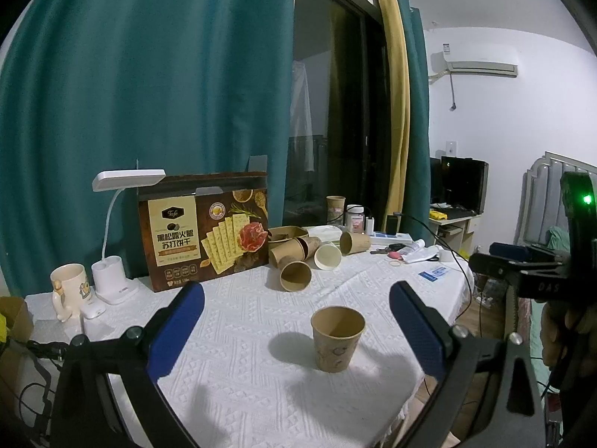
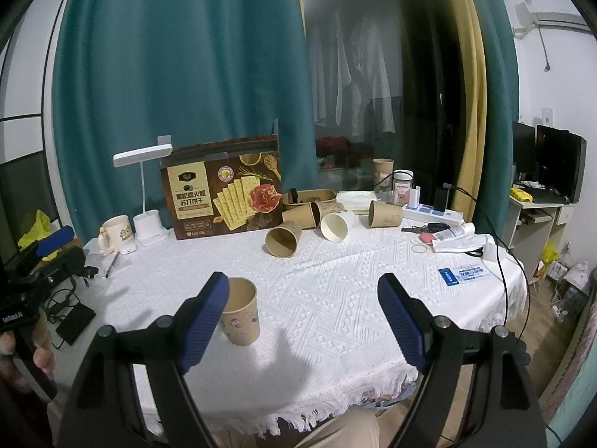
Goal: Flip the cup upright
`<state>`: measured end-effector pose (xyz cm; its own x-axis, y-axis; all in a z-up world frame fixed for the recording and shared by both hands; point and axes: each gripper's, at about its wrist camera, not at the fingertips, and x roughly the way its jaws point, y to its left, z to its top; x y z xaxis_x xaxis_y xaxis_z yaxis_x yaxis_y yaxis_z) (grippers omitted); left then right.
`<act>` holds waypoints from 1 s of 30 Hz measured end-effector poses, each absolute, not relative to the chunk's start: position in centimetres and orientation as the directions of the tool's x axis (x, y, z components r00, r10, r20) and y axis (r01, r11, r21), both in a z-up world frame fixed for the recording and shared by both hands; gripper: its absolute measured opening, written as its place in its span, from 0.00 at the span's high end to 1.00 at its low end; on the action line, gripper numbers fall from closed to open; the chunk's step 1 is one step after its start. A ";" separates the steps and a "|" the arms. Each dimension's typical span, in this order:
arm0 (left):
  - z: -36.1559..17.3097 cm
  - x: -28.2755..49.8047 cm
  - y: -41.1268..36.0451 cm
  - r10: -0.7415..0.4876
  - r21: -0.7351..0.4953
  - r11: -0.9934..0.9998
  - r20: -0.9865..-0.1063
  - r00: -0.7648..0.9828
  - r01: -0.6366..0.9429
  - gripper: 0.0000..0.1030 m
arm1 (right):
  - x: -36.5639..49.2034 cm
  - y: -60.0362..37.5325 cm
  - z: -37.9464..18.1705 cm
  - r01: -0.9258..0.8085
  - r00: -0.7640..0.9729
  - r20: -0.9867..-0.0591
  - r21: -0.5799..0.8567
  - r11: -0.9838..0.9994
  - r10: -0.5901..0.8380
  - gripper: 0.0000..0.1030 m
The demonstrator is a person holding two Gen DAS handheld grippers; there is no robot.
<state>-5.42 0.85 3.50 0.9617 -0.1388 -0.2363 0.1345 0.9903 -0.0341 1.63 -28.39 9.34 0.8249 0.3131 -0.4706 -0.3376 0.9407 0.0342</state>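
Brown paper cup [image 1: 338, 338] stands upright, well in front of the cracker box [image 1: 205, 229]; left gripper [image 1: 298, 326] and right gripper [image 2: 304, 317] spread empty, so we're done.

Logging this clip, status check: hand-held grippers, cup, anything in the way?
Left hand-held gripper open, empty. Right hand-held gripper open, empty. Paper cup upright on the tablecloth, ungripped. Tipped cups lie farther back, clear.
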 end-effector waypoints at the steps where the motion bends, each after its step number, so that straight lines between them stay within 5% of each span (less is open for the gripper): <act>1: 3.4 -5.5 0.9 -0.138 -0.033 0.990 -0.236 0.962 0.134 0.03 | 1.6 -28.4 9.3 -0.337 0.825 -0.470 0.034 0.941 0.312 0.22; 30: 3.9 -5.3 0.4 -0.156 -0.031 0.988 -0.241 0.958 0.153 0.03 | 1.6 -28.5 9.2 -0.335 0.825 -0.472 0.035 0.942 0.311 0.22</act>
